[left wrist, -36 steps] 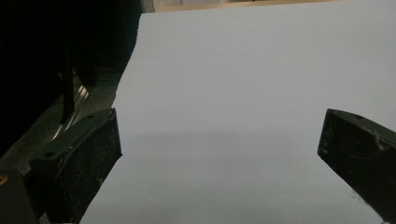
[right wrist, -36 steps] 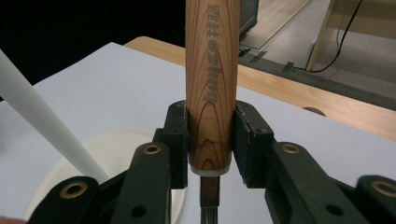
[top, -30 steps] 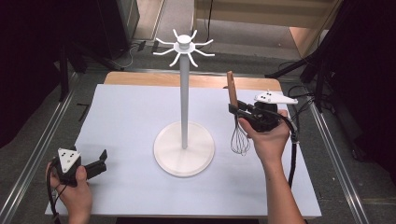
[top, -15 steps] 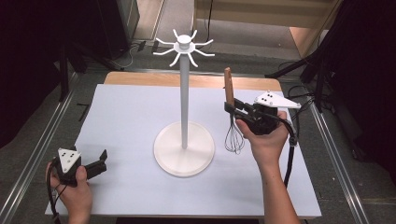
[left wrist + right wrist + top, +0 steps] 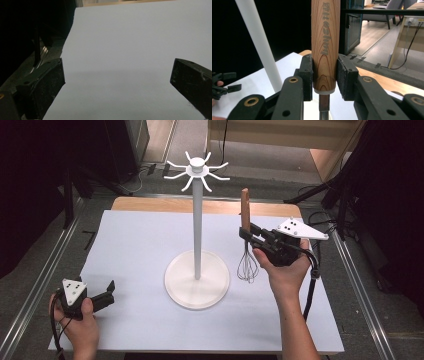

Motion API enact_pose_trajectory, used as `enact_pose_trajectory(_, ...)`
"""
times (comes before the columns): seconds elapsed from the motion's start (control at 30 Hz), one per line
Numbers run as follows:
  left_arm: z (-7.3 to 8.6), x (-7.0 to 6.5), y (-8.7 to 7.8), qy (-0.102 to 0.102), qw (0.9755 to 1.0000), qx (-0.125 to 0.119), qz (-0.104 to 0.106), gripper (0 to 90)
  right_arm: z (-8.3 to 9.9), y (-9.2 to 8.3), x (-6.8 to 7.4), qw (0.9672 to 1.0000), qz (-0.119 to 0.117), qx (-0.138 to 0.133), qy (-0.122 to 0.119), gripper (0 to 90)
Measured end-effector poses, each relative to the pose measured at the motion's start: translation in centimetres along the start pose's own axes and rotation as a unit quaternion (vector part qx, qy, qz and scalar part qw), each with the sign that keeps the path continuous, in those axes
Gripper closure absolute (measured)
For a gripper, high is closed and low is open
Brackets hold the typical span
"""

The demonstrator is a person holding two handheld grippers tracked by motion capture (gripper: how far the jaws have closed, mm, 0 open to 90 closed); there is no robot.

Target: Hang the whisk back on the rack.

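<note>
Left gripper (image 5: 102, 298) rested at near left corner of the counter (image 5: 140, 250), jaws wide apart with nothing between, probably only waiting. At centre stood the white stand (image 5: 197, 270), its hooks (image 5: 197, 170) high at the top, likely the place for hanging. Right of the stand, whisk (image 5: 246, 245) kept upright, wooden handle (image 5: 325, 45) up and wire head (image 5: 248, 267) down just above the counter, likely so the handle end could go up to a hook. Right gripper (image 5: 246, 232) clamped on lower end of the handle, pads (image 5: 308, 75) on both sides; whisk near the post, apart from it.
</note>
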State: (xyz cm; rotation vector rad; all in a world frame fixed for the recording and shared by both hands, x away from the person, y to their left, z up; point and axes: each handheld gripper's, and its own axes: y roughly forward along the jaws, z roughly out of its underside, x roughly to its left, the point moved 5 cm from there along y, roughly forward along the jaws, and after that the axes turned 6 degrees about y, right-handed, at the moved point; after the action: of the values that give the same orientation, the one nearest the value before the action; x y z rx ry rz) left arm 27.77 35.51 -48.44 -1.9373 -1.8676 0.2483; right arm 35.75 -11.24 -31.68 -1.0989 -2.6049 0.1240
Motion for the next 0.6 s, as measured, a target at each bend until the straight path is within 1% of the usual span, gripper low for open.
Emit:
enact_pose_trajectory(0.17, 0.0, 0.0, 0.0, 0.001, 1.0000, 0.000, 0.000, 0.0, -0.5, -0.1, 0.5, 1.0000, -0.005, -0.005, -0.003, 70.4)
enact_pose_trajectory(0.43, 0.0, 0.0, -0.1, -0.001, 1.0000, -0.005, -0.003, 0.1, -0.8, -0.5, 1.1, 0.9999, -0.012, -0.008, -0.009, 70.4)
enact_pose_trajectory(0.47, 0.0, 0.0, -0.1, -0.001, 1.0000, -0.005, -0.003, 0.0, -0.8, -0.6, 1.3, 0.9998, -0.016, -0.011, -0.010, 70.4)
enact_pose_trajectory(0.6, 0.0, 0.0, -0.1, -0.001, 1.0000, -0.004, -0.003, 0.0, -1.1, -1.0, 1.6, 0.9995, -0.022, -0.020, -0.011, 70.4)
